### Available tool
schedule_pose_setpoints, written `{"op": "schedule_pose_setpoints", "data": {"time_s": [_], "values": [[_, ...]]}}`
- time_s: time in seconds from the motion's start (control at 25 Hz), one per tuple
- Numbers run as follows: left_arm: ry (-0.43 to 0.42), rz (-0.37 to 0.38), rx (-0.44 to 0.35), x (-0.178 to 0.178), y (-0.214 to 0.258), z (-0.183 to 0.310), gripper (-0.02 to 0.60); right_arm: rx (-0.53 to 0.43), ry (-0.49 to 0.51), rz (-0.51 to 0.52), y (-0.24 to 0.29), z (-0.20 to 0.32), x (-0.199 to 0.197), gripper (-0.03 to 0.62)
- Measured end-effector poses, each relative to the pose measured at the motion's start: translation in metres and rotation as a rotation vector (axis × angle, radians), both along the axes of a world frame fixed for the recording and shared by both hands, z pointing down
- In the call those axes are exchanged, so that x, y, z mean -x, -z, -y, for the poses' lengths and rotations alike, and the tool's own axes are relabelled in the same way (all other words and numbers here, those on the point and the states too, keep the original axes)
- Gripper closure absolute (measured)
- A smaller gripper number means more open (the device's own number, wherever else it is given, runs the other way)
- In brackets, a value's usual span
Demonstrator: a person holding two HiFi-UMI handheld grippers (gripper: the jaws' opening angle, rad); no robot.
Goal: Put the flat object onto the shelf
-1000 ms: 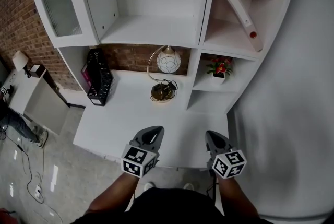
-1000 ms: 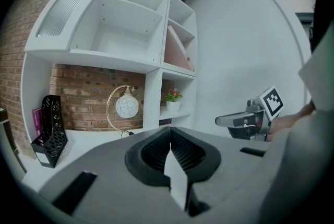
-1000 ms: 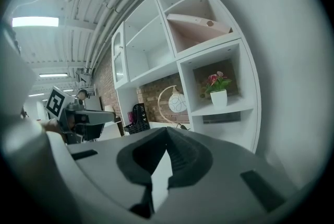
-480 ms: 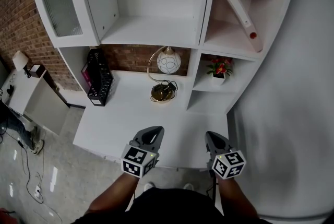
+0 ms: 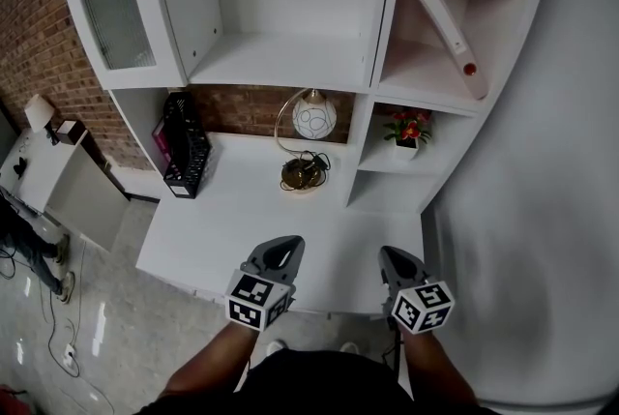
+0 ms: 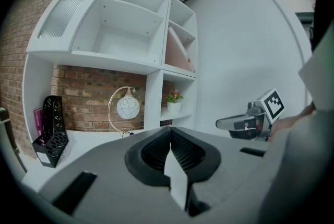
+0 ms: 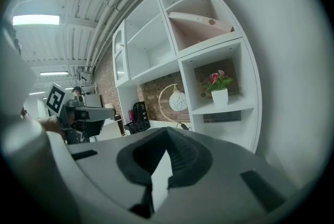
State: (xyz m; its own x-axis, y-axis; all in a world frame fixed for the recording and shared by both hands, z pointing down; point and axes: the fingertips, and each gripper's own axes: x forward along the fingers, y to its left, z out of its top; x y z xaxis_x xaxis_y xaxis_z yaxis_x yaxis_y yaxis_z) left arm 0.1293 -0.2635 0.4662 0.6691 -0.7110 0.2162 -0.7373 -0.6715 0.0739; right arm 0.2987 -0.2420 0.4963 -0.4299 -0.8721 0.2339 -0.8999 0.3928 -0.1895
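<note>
A flat pink binder (image 5: 440,9) leans tilted inside the upper right compartment of the white shelf unit (image 5: 385,36); it also shows in the left gripper view (image 6: 176,53) and the right gripper view (image 7: 201,21). My left gripper (image 5: 287,246) and right gripper (image 5: 391,254) hover side by side over the desk's front edge, far below the binder. Both are shut with nothing between the jaws, which meet at the tips in each gripper view (image 6: 170,131) (image 7: 167,132).
On the white desk (image 5: 222,220) stand a globe lamp (image 5: 311,118) with its cable and a black file rack (image 5: 184,144). A potted flower (image 5: 408,131) sits in the lower right compartment. A glass cabinet door (image 5: 111,2) is at the upper left.
Both grippers stay where they were. Only a person's legs on the floor at the far left have shifted a little.
</note>
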Motion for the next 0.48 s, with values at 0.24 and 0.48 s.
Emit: {"op": "schedule_pose_setpoints", "data": {"time_s": [0.24,0.48], "values": [[0.001,-0.001,-0.002,-0.0005,0.0009,0.0007,0.577,-0.003,0.003,0.0,0.0004,0.0007,0.0009,0.591],[0.0,-0.002,0.0,-0.0013,0.0005,0.0008,0.575,-0.002,0.007,0.004,0.0006,0.002,0.0021,0.591]]}}
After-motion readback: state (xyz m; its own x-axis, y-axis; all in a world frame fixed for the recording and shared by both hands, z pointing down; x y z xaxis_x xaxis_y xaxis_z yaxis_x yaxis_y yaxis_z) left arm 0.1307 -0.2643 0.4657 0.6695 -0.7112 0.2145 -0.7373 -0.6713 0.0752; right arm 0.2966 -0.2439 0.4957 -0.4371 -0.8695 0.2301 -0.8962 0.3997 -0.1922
